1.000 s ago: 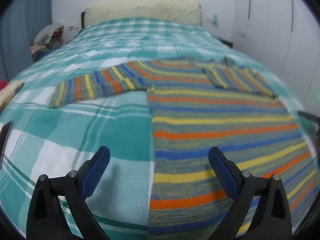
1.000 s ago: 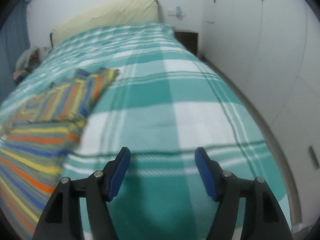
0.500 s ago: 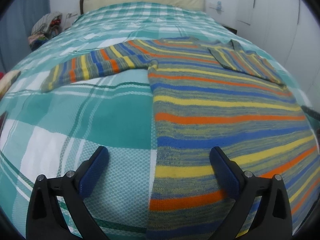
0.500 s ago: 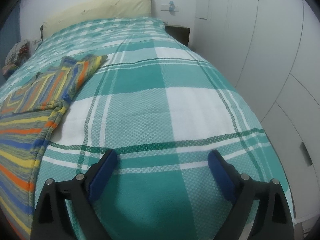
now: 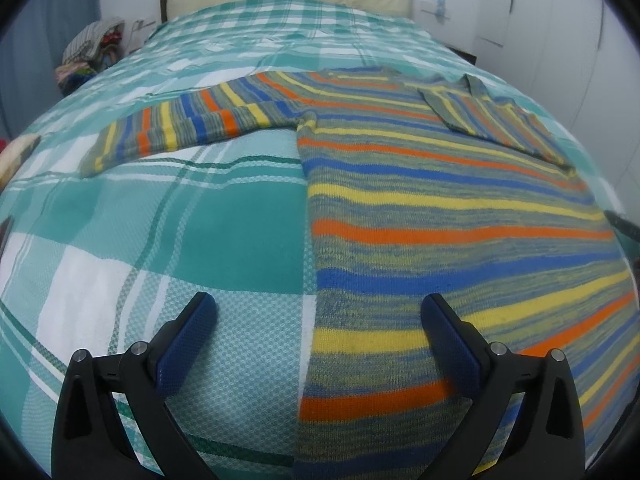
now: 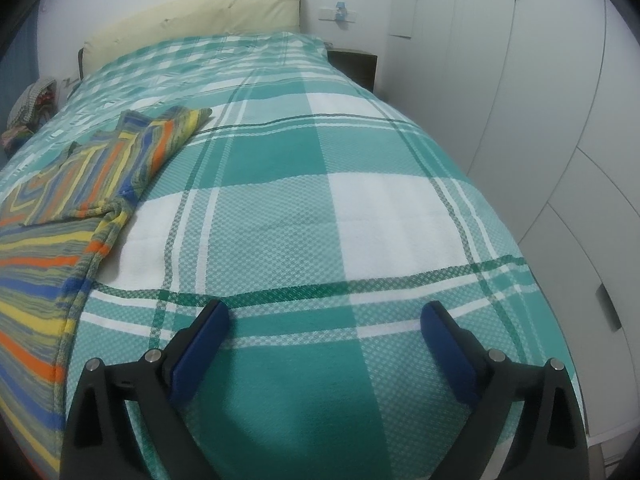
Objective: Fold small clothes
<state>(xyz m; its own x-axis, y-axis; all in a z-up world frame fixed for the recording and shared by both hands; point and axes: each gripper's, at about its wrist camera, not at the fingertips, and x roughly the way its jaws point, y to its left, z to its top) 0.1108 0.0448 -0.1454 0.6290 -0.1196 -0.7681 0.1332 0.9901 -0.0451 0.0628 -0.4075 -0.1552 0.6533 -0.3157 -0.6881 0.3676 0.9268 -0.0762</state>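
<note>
Two low views along bed (image 5: pixel 224 240)

even, soft indoor light; strong fisheye bulge, dark vignetted corners, slight overall blur

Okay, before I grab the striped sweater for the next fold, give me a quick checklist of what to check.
1. Left gripper jaws open: ok.
2. Right gripper jaws open: ok.
3. Striped sweater lying flat on the plaid bedspread: ok.
4. Right sleeve folded over the body: ok.
5. Left sleeve folded in: not ok, it lies spread out.
6. Bottom hem straight: cannot tell, out of view.
</note>
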